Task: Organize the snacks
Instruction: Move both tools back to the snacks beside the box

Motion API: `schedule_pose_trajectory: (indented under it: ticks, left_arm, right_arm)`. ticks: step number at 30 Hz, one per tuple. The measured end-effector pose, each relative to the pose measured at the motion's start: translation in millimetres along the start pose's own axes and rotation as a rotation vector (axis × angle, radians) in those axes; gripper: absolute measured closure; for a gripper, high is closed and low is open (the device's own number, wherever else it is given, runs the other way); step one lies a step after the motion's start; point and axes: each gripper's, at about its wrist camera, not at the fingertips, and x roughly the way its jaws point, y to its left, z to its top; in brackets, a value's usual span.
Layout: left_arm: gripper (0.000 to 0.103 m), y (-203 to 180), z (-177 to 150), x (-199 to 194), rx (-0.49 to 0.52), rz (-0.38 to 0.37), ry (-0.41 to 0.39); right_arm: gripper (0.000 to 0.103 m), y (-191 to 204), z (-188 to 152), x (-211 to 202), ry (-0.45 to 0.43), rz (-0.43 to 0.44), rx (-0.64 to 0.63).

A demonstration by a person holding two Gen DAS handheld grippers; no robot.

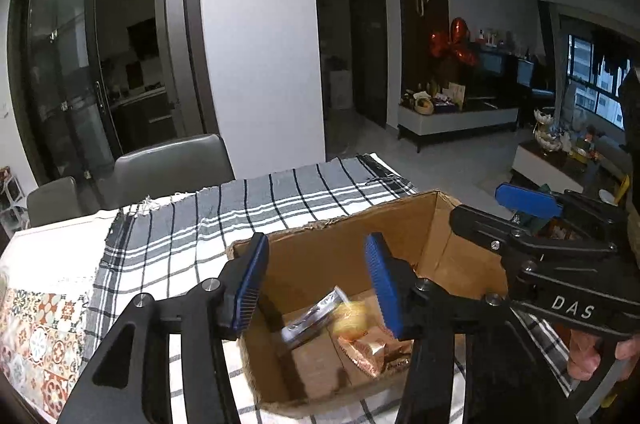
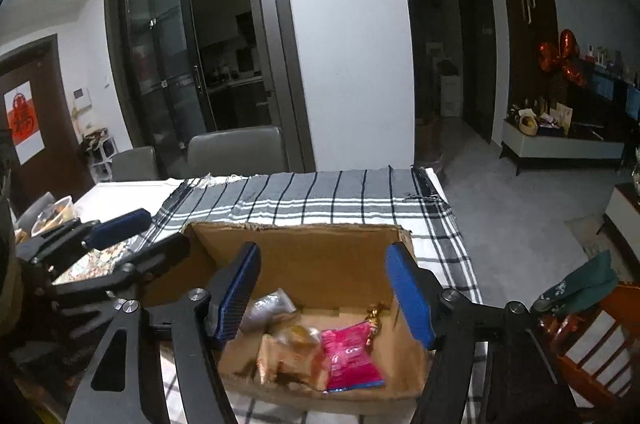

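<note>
A table is sitting under a black-and-white checked cloth (image 2: pixel 340 195), and an open cardboard box (image 2: pixel 316 256) is resting on it with both grippers hanging over its near edge. The left gripper (image 1: pixel 316 288) is standing partly open with nothing between its blue pads, and the right gripper (image 2: pixel 326 296) is gaping a bit wider, also gripping nothing. Down on the box floor the snacks are lying loose: a pink packet (image 2: pixel 350 356) toward the right, a tan wrapped one (image 2: pixel 288 352) beside it, and a silvery wrapper (image 2: pixel 268 306) toward the left wall.
</note>
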Motion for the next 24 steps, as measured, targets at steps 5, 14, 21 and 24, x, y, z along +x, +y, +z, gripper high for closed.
schedule_pose_trajectory:
  ticks: [5,14,21,24]
  left_arm:
    - [0.053,-8,-8,-21,0.027,0.007,-0.025]
    - [0.053,-29,-24,-67,0.077,-0.038,-0.061]
    - [0.049,-49,-43,-85,0.119,-0.102,-0.042]
    - [0.049,-59,-51,-85,0.156,-0.128,-0.027]
  right_arm:
    - [0.037,1,-8,-25,-0.015,-0.004,0.005]
    - [0.037,-1,-31,-74,-0.021,-0.016,0.036]
    - [0.037,-3,-52,-105,-0.029,-0.039,0.044]
    - [0.037,-4,-67,-112,-0.006,-0.055,0.049]
